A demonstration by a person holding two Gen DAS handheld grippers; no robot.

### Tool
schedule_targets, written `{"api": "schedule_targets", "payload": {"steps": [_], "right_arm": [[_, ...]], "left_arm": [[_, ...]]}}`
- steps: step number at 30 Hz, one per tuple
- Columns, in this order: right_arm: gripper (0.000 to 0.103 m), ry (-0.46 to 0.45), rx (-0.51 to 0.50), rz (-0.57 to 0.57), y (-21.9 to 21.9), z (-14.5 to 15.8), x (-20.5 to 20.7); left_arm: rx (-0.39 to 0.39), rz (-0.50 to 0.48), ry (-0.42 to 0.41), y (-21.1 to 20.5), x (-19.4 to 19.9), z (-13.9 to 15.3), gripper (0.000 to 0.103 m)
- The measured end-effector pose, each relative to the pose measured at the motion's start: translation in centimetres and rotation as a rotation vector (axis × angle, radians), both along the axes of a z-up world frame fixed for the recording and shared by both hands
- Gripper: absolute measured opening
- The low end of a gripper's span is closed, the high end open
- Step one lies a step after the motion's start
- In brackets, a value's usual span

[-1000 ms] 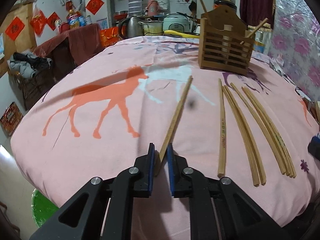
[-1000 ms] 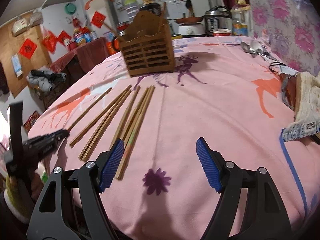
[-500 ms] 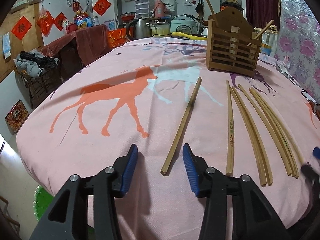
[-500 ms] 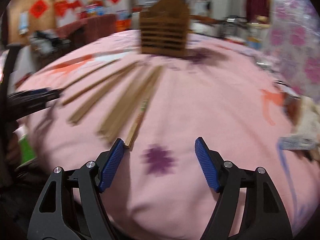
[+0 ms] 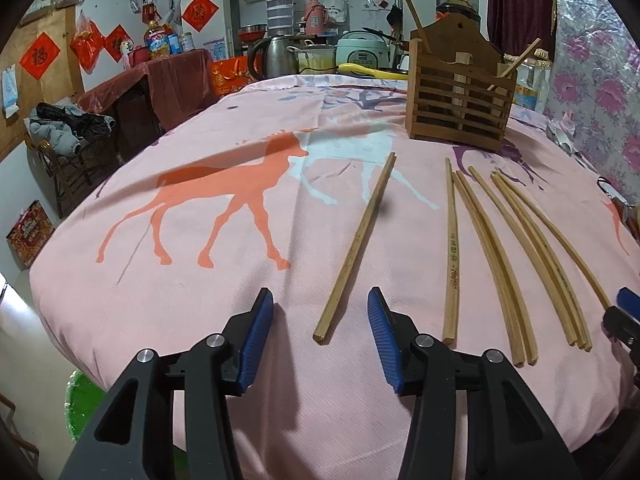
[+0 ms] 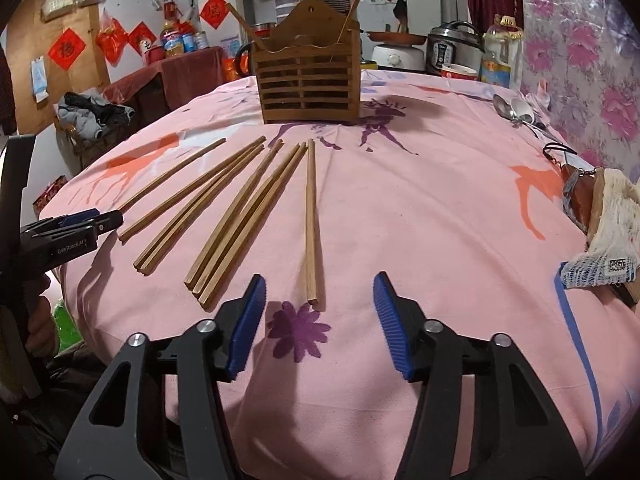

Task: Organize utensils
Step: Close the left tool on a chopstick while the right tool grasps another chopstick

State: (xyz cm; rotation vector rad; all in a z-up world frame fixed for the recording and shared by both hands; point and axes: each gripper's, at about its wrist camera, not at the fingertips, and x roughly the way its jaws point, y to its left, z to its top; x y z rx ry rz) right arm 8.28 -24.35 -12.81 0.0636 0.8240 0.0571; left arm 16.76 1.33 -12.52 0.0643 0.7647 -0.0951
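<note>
We've got both sets of fingers spread, the left gripper [image 5: 320, 336] and right gripper [image 6: 319, 320] each straddling a chopstick [image 5: 356, 246] end on the bench [image 6: 420, 208], lined up toward the wooden holder [image 6: 308, 80].

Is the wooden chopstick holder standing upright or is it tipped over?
Upright. The wooden holder stands on its base on the pink cloth, open top upward, with two chopsticks sticking out of it.

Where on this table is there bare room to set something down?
Free: pink cloth between the lone chopstick and the spoons; also left of the leftmost chopstick. Crowded: the chopstick row before the wooden holder.
</note>
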Motion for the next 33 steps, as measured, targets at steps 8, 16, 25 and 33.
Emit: {"api": "schedule_targets", "payload": {"steps": [8, 16, 25, 33], "right_arm": [[0.04, -0.007, 0.019, 0.003, -0.2, -0.4, 0.1], [0.037, -0.024, 0.001, 0.008, 0.0, -0.8, 0.0], [0.01, -0.031, 0.004, 0.066, 0.8, -0.8, -0.2], [0.01, -0.027, 0.026, 0.065, 0.6, -0.8, -0.2]], "left_arm": [[-0.04, -0.074, 0.014, -0.5, -0.4, 0.1, 0.018], [-0.023, -0.083, 0.004, -1.1, -0.7, -0.1, 0.015], [-0.024, -0.084, 0.004, -1.1, -0.7, -0.1, 0.016], [-0.023, -0.085, 0.004, -1.0, -0.8, 0.0, 0.016]]}}
